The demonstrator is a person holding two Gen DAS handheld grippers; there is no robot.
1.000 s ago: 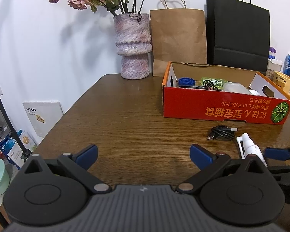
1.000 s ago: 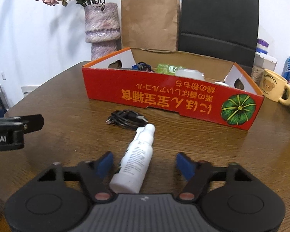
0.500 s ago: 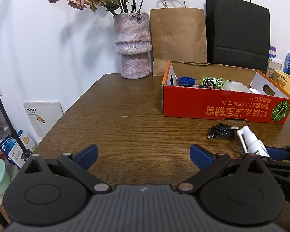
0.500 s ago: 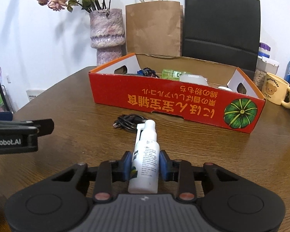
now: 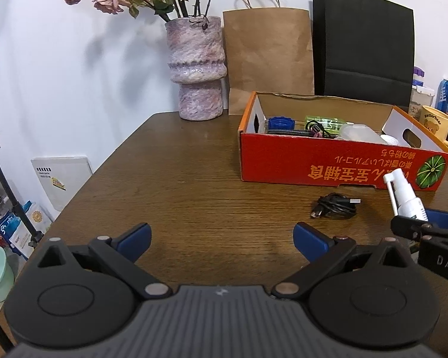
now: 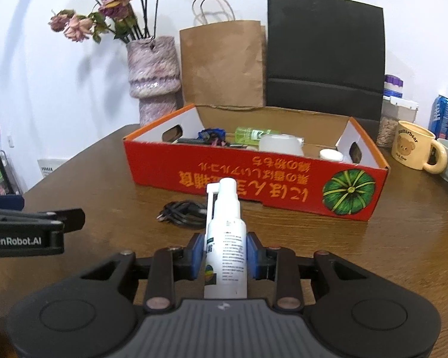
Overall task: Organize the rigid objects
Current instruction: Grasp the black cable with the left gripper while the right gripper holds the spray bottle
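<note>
My right gripper (image 6: 225,250) is shut on a white spray bottle (image 6: 226,238) and holds it above the table, nozzle pointing toward the red cardboard box (image 6: 254,176). The bottle (image 5: 404,197) also shows at the right of the left wrist view, in front of the box (image 5: 328,164). The box holds several small items, among them a green bottle (image 6: 251,133) and a blue cap (image 5: 279,123). A coiled black cable (image 6: 182,212) lies on the table before the box. My left gripper (image 5: 221,238) is open and empty over the table's near left part.
A stone vase of dried roses (image 5: 195,68), a brown paper bag (image 5: 268,56) and a black paper bag (image 5: 363,47) stand behind the box. A yellow bear mug (image 6: 416,149) stands at the right. The table's left edge (image 5: 104,164) drops off to floor clutter.
My right gripper closed on the white spray bottle, which lay on the table a second ago, and lifted it up and forward. My left gripper stayed open and nearly still.
</note>
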